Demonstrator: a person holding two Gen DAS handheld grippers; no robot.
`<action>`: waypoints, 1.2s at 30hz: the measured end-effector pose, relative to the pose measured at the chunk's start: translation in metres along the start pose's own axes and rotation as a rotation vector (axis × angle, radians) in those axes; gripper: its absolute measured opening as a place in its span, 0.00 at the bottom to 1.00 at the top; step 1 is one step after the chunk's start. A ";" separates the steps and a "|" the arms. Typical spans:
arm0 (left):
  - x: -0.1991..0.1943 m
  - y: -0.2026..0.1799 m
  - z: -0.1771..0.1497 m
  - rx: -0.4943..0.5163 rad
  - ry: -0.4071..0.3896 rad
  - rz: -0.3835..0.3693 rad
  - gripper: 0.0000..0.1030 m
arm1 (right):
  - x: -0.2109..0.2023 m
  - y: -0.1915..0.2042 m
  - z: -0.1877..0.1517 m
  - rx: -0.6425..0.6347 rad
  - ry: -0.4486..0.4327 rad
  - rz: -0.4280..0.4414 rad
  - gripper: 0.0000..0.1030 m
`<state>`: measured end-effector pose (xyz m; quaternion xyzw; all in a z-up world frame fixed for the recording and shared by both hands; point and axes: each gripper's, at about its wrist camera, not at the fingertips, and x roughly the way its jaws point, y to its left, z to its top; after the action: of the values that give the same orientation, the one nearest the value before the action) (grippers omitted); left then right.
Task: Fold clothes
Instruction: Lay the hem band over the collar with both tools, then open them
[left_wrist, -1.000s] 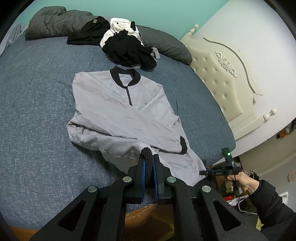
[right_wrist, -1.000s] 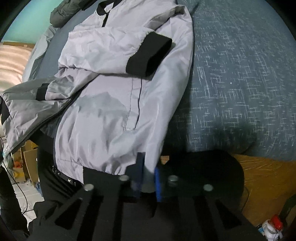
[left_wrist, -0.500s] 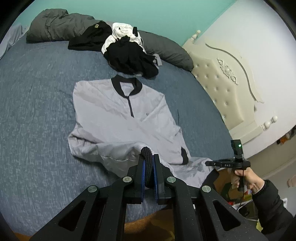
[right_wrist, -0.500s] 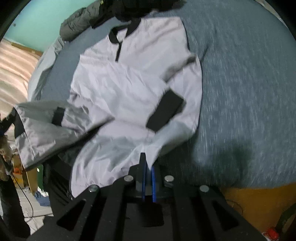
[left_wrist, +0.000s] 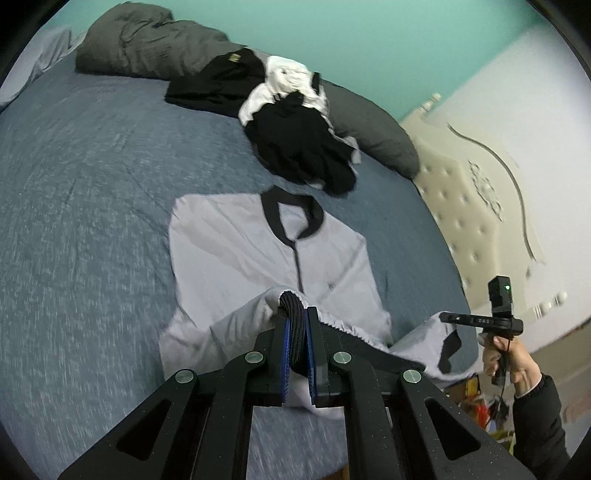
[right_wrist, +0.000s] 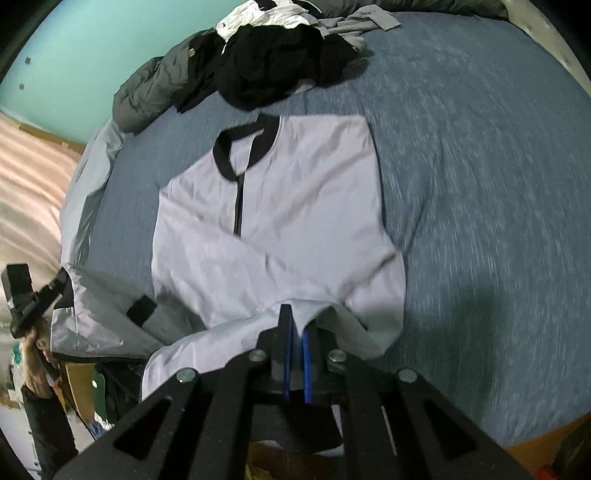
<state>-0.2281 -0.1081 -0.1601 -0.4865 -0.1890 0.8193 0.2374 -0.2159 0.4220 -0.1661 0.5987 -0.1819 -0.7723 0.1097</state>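
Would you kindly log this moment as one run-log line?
left gripper: shut on jacket hem | right gripper: shut on jacket hem | jacket: on bed, hem lifted

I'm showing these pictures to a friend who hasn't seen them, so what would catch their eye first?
Probably the pale grey jacket with its black collar, spread over the middle of the blue bed, its lower edge lifted by both grippers. The left gripper is shut on the dark ribbed hem, the right gripper on grey fabric. Behind the collar lies a heap of black and white clothes.
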 end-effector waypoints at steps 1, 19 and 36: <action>0.007 0.007 0.009 -0.011 -0.001 0.003 0.08 | 0.003 0.000 0.014 0.004 0.000 -0.002 0.04; 0.172 0.134 0.107 -0.152 0.038 0.181 0.13 | 0.110 -0.061 0.206 0.254 -0.060 0.032 0.43; 0.168 0.134 0.091 0.018 -0.010 0.286 0.59 | 0.144 -0.038 0.166 -0.109 -0.147 -0.100 0.43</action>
<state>-0.4060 -0.1283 -0.3102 -0.5022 -0.1115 0.8488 0.1218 -0.4117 0.4256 -0.2733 0.5417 -0.1173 -0.8275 0.0898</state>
